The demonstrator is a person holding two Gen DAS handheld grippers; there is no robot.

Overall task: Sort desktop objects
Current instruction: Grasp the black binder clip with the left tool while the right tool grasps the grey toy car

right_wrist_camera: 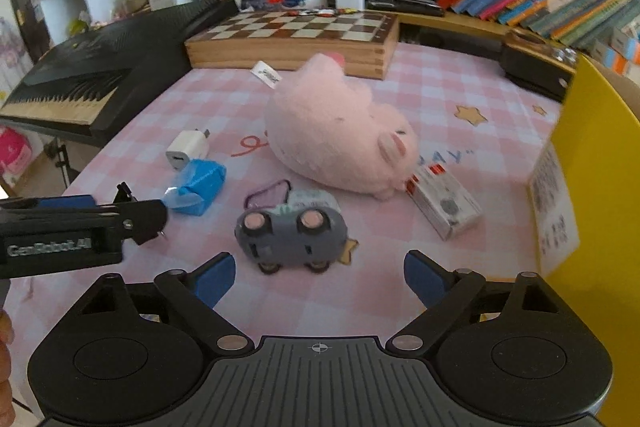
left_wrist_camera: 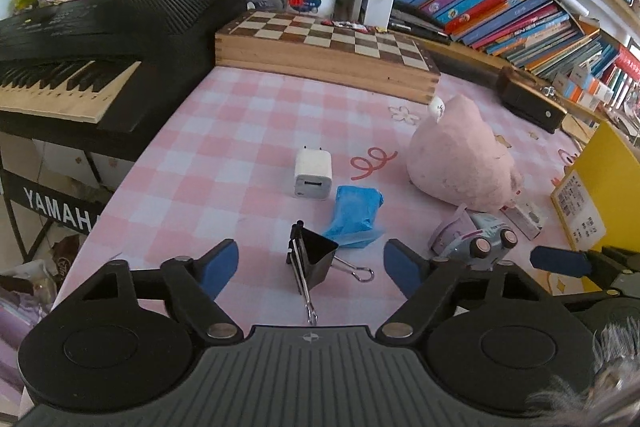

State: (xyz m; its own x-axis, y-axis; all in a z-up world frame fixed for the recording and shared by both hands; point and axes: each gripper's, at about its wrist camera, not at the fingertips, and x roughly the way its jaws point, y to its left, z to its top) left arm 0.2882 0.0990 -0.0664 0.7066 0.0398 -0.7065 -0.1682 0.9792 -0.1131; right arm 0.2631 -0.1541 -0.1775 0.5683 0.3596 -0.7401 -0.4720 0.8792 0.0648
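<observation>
Our left gripper (left_wrist_camera: 311,267) has its jaws spread wide, holding nothing; a black binder clip (left_wrist_camera: 314,261) sits between the fingers near the front edge of the table (left_wrist_camera: 240,131). Our right gripper (right_wrist_camera: 319,277) is spread wide too, empty, with the toy car (right_wrist_camera: 291,229) just ahead. Past the clip: a blue packet (left_wrist_camera: 354,213), then a white charger (left_wrist_camera: 313,174) just beside it. Pink plush pig (right_wrist_camera: 340,135) mid-table, a small box (right_wrist_camera: 446,205) touching its snout. Chessboard (left_wrist_camera: 324,47) at the far edge, yellow bin (right_wrist_camera: 596,167) at the right edge.
</observation>
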